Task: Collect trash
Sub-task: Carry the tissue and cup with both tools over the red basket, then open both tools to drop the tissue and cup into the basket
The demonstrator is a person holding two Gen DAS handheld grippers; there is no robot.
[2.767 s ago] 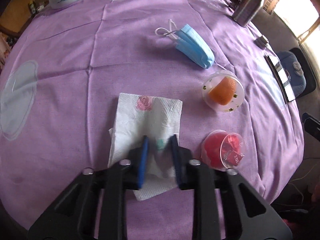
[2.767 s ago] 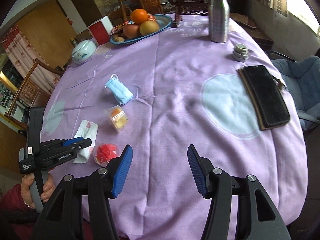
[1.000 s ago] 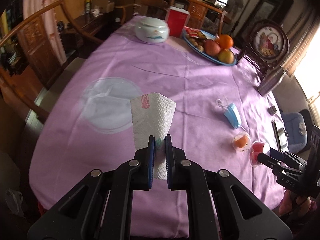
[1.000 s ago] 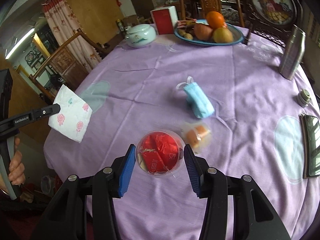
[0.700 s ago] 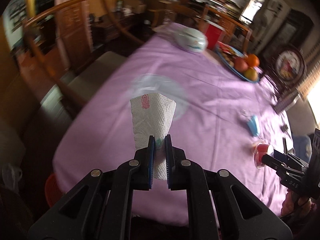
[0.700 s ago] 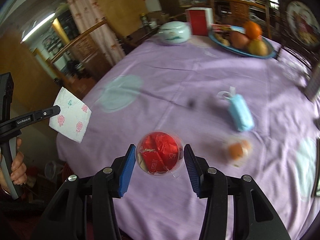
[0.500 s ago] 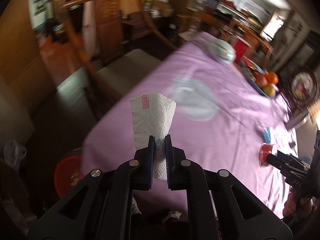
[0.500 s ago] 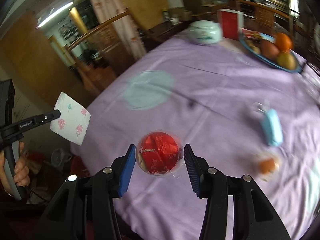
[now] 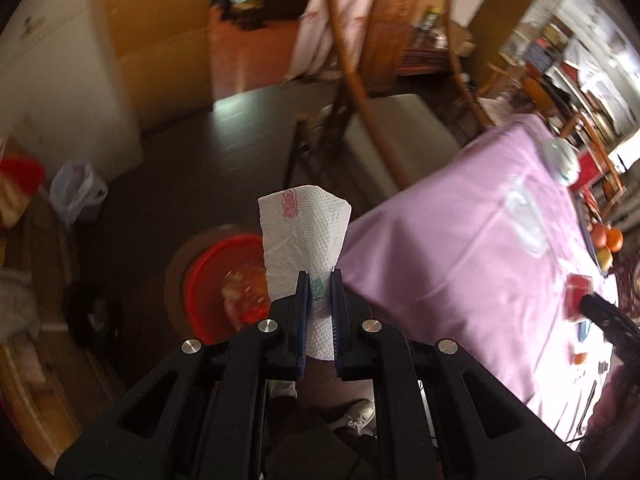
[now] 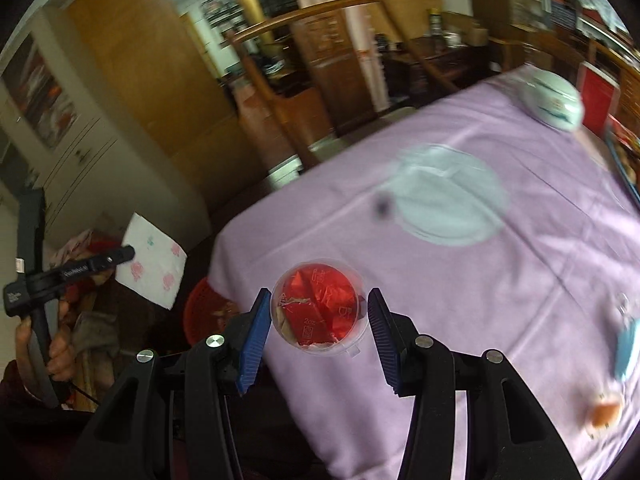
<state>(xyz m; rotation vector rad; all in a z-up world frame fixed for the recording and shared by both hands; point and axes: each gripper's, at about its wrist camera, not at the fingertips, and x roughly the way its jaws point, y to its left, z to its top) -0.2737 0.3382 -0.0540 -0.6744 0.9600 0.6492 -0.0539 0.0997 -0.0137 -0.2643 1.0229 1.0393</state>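
**Two pieces of trash in hand, held off the table edge above the red bin**

1. My left tongs (image 9: 319, 294): closed tight on the lower part of a white paper napkin (image 9: 305, 227) with pink flower print. The napkin stands up free above the pads, off the table, over the floor. Just past it, lower down, is the red waste bin (image 9: 218, 276), with scraps already inside.

2. My right tongs (image 10: 318, 318): clamped on the sides of a small clear plastic cup (image 10: 319, 307) holding crumpled red wrappers. The cup mouth faces the camera. It hangs over the edge of the table (image 10: 500, 264), purple cloth beneath, with the bin's rim (image 10: 197, 305) showing to the left and below.

3. Still on the table, far right: a blue face mask (image 10: 628, 346) and a second small cup with something orange inside (image 10: 603, 407); both blurred.

Risks, as I judge them:
- Napkin is light and broad; released off-centre, it may drift past the bin onto the floor.
- Cup is smooth and round, gripped on two points only; it may slip or pivot, spilling the wrappers short of the bin.
- Both tongs converge on one bin; they may knock together.
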